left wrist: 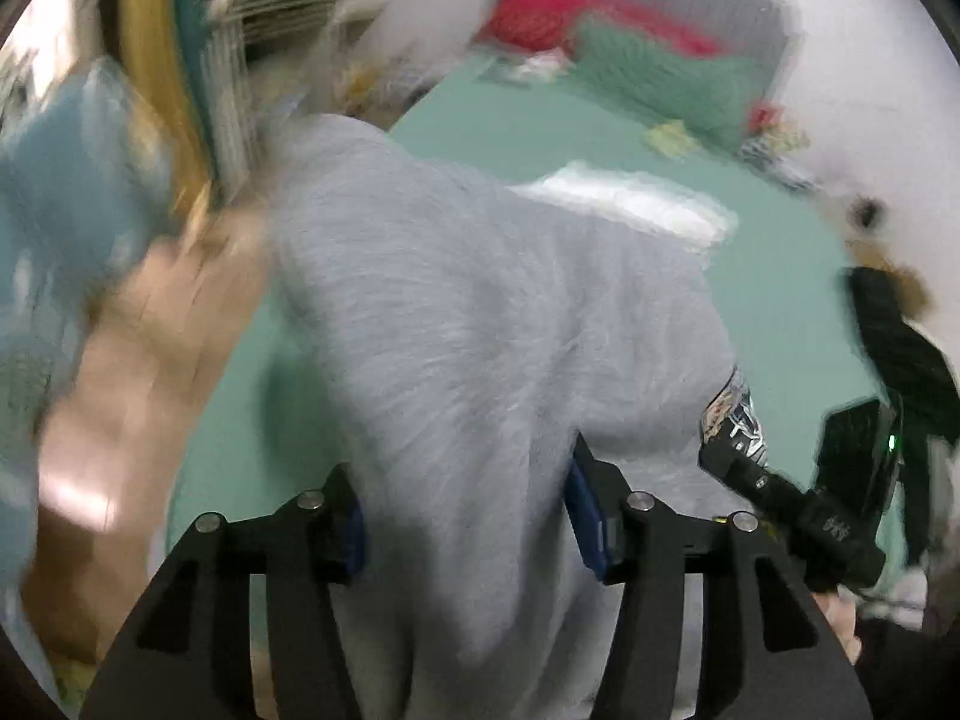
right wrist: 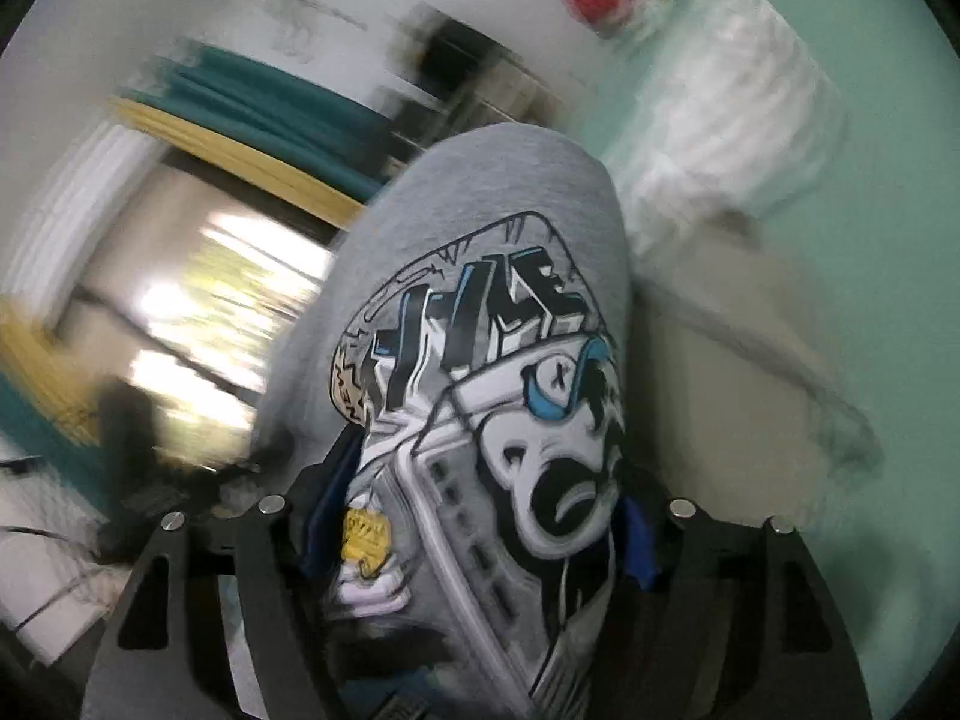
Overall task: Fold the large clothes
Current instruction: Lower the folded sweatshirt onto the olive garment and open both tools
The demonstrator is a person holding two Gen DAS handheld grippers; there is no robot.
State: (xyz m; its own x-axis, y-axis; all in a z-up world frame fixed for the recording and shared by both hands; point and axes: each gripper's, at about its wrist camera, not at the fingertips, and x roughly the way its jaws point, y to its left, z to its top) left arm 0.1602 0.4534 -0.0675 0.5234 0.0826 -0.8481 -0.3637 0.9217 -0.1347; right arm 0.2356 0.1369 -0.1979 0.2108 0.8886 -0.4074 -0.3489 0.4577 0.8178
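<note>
The grey sweatshirt [left wrist: 468, 324] hangs bunched between both grippers above the green bed [left wrist: 780, 276], most of it lifted clear of the sheet as far as the blurred pictures show. In the left wrist view the left gripper [left wrist: 465, 516] has the plain grey cloth running straight up the gap between its fingers; the blue pads [left wrist: 585, 516] stand apart with fabric filling the space, and whether they press on it I cannot tell. In the right wrist view the right gripper [right wrist: 474, 528] carries the printed front, the cartoon graphic [right wrist: 498, 396] bulging forward out of the gap, with the cloth packed against both blue pads, so it looks gripped on a thick fold. The garment's long axis seems to run from one gripper to the other, the right one showing low at the right edge of the left view, close by. A white folded item [left wrist: 630, 198] lies on the bed beyond the sweatshirt, and pillows [left wrist: 660, 72] sit at the far end. No container is visible. The next move likely depends on spreading the cloth flat on the sheet.
</note>
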